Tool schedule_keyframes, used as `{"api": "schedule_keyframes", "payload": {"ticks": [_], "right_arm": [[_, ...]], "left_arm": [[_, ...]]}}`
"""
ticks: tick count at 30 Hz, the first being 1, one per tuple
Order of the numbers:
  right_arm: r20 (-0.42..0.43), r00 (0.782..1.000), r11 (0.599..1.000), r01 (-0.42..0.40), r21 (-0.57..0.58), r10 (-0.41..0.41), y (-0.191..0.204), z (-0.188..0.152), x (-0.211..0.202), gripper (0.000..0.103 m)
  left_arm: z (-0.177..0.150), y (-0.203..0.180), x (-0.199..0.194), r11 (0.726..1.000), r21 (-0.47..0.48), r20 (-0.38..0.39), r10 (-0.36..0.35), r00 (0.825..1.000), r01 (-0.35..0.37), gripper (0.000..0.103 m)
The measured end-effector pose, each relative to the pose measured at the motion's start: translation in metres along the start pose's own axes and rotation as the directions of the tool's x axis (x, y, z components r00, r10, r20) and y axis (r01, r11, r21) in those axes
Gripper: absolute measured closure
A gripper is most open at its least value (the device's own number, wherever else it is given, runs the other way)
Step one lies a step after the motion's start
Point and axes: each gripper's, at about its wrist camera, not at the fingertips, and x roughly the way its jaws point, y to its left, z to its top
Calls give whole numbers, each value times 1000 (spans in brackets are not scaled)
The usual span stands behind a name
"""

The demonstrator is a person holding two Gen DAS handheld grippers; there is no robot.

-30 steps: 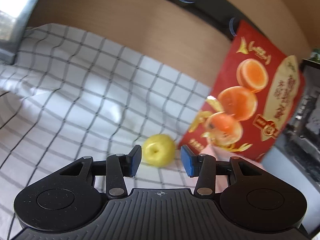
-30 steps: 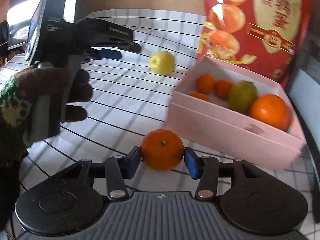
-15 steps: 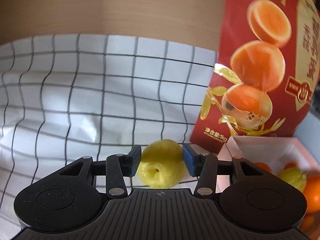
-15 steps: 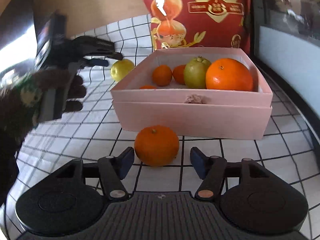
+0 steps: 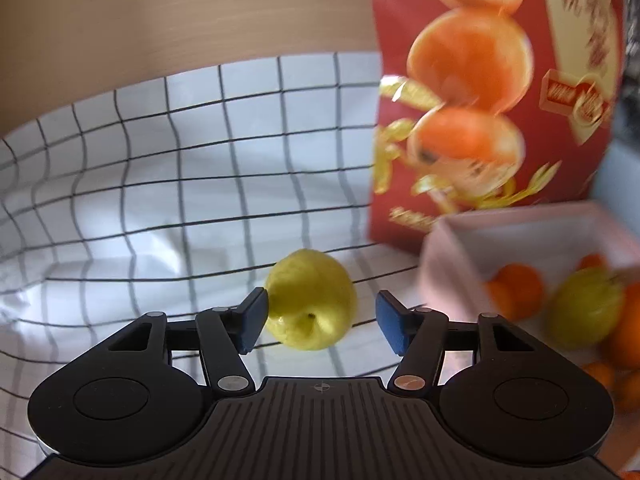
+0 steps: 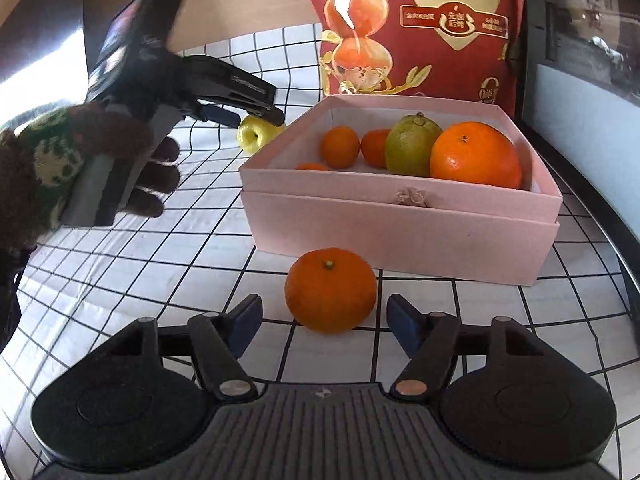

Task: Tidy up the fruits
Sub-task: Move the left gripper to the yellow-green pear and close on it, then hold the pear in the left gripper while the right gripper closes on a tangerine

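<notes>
The left gripper (image 5: 319,323), its jaws just widened, is straddling the yellow fruit (image 5: 311,300) at the pink box (image 6: 400,216)'s ten o'clock; closing off-centre risks rolling it away. The right gripper (image 6: 323,322), likewise just spread and angling down, is framing the orange (image 6: 331,290) at the box's six o'clock, which risks being nudged against the wall.
</notes>
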Motion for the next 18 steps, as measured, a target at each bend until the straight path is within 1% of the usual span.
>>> {"api": "schedule_keyframes", "payload": {"ticks": [2, 3, 4, 7, 8, 10, 11, 14, 16, 18], "right_arm": [[-1, 1000, 1000, 4, -5, -4, 0, 0, 0, 31], [0, 1000, 1000, 4, -6, -4, 1, -1, -1, 31], [0, 1000, 1000, 3, -5, -3, 1, -1, -1, 31], [0, 1000, 1000, -1, -4, 1, 0, -2, -1, 31], [0, 1000, 1000, -2, -5, 2, 0, -2, -1, 30], [-1, 1000, 1000, 0, -8, 0, 0, -2, -1, 30], [-1, 1000, 1000, 1, -8, -1, 0, -1, -1, 30], [1, 1000, 1000, 3, -5, -3, 0, -1, -1, 30], [2, 1000, 1000, 4, 1, -4, -1, -1, -1, 30], [2, 1000, 1000, 4, 3, -4, -1, -1, -1, 30]], "left_arm": [[-1, 3, 6, 1000, -5, -4, 22, 1000, -22, 31], [-1, 5, 8, 1000, -18, -4, 22, 1000, -22, 27], [-1, 9, 11, 999, -32, -4, 18, 1000, -18, 26], [-2, 21, 21, 995, -96, -12, -10, 1000, 9, 27], [-3, 26, 26, 991, -132, -19, -39, 999, 36, 28], [-7, 33, 32, 980, -182, -30, -86, 996, 79, 35], [-9, 35, 36, 976, -196, -30, -101, 994, 93, 35], [-14, 39, 35, 974, -192, 6, -124, 992, 123, 35], [-18, 40, 28, 973, -192, 7, -130, 991, 129, 35], [-23, 40, 19, 976, -167, 6, -138, 990, 137, 35]]}}
